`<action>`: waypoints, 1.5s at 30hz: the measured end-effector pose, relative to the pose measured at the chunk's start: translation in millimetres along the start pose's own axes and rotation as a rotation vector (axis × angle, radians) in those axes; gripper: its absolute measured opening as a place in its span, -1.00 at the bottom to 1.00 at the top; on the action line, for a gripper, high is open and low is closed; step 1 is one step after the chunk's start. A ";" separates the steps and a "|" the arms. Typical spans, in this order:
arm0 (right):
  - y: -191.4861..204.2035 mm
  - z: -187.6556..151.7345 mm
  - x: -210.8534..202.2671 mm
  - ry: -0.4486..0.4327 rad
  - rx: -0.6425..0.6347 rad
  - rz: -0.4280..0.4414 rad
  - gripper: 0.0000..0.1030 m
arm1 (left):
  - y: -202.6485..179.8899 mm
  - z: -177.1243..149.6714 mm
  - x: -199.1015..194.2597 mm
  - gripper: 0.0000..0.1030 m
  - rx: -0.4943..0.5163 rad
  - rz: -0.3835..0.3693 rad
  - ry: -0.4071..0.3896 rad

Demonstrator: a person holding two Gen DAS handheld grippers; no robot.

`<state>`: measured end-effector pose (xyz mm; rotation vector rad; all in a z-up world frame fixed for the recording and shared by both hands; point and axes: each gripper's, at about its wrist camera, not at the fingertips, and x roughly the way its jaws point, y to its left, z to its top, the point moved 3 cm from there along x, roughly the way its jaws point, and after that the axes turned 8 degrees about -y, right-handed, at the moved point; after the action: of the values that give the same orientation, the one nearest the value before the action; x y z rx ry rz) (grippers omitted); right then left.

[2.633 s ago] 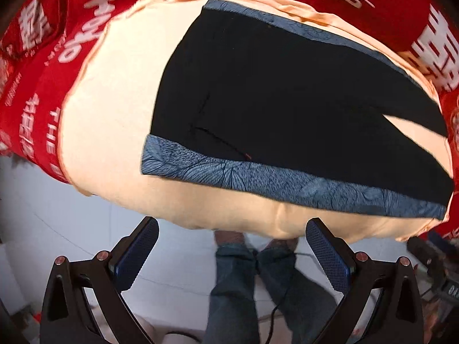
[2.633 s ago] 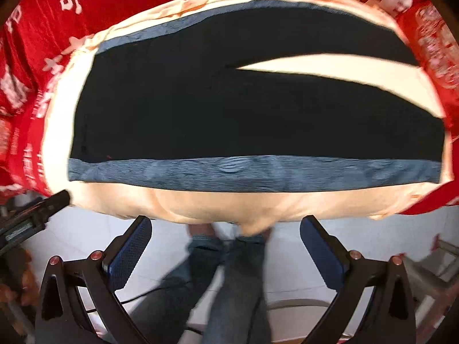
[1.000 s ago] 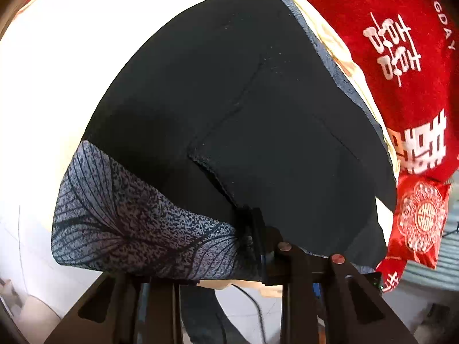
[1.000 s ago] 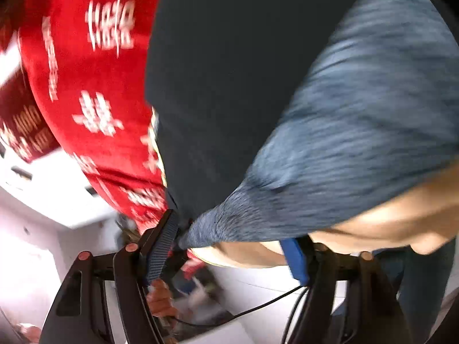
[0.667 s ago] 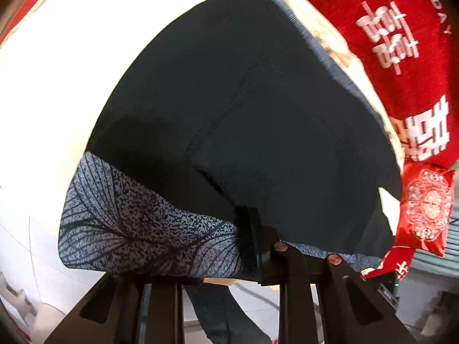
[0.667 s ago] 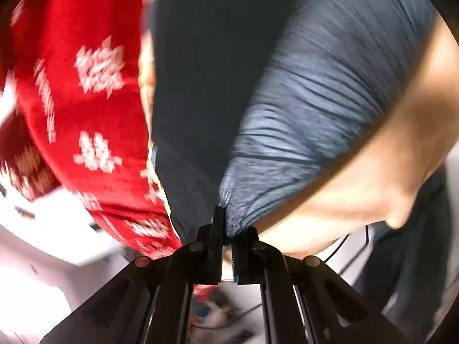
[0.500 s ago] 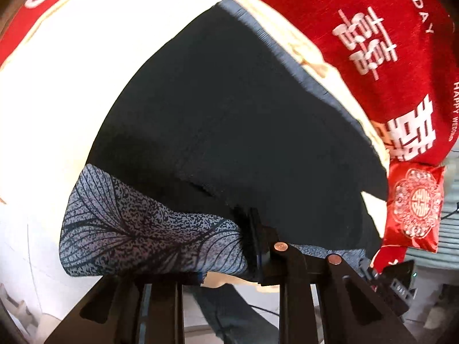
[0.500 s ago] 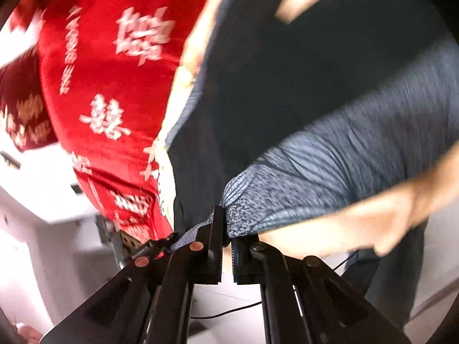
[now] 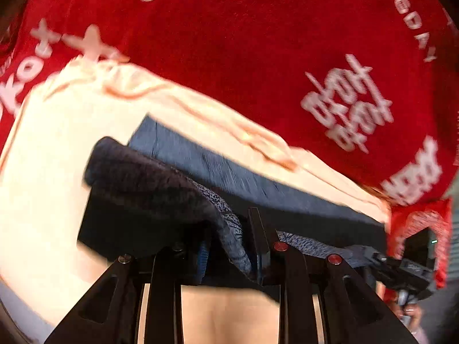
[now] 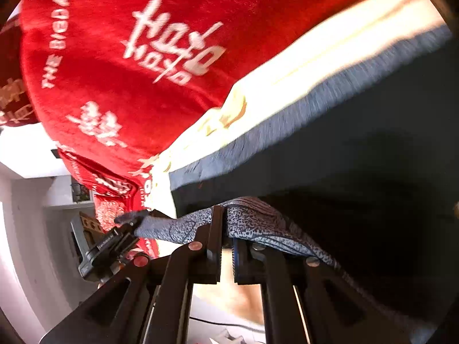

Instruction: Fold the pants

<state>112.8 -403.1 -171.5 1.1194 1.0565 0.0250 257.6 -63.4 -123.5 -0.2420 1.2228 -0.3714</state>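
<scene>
Both claws clenched: left gripper (image 9: 229,246) and right gripper (image 10: 225,229) each pinch the patterned grey side band of the pants (image 9: 178,200). Near edge is lifted over the black body, close to the far grey band; pants lie on a cream sheet (image 9: 57,132) over a red blanket (image 9: 258,43). First lengthwise fold looks midway; laying down and cross folds remain
</scene>
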 end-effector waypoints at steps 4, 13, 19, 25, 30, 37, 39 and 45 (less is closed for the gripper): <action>-17.7 35.0 51.8 0.066 -0.026 -0.056 -0.86 | 8.1 15.4 58.1 -0.50 0.013 0.144 -0.002; -11.6 41.7 54.8 0.125 -0.071 -0.059 0.26 | 12.0 21.6 66.2 0.10 -0.015 0.249 -0.012; 36.8 10.3 32.4 0.135 -0.268 -0.045 0.05 | -11.9 9.5 36.8 0.52 0.073 0.272 -0.067; 12.9 11.2 84.6 0.142 -0.487 -0.327 -0.30 | -55.5 -30.2 107.0 0.52 0.215 0.338 0.034; 2.7 35.2 52.6 0.068 -0.359 -0.234 -0.36 | -74.2 -46.5 122.0 0.68 0.306 0.427 0.014; -17.8 27.7 -32.7 -0.028 -0.228 -0.157 0.23 | -92.7 -55.3 85.1 0.68 0.310 0.413 0.034; -21.6 16.7 -43.8 -0.049 -0.204 -0.185 0.23 | -99.9 -60.7 75.9 0.68 0.316 0.405 0.041; -76.2 -29.7 -91.9 -0.081 -0.106 -0.297 0.23 | -133.4 -98.9 65.2 0.68 0.404 0.352 0.108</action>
<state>6.5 -464.9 -166.6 0.8536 1.1264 -0.1967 163.7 -210.0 -162.1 0.3415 1.2395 -0.3178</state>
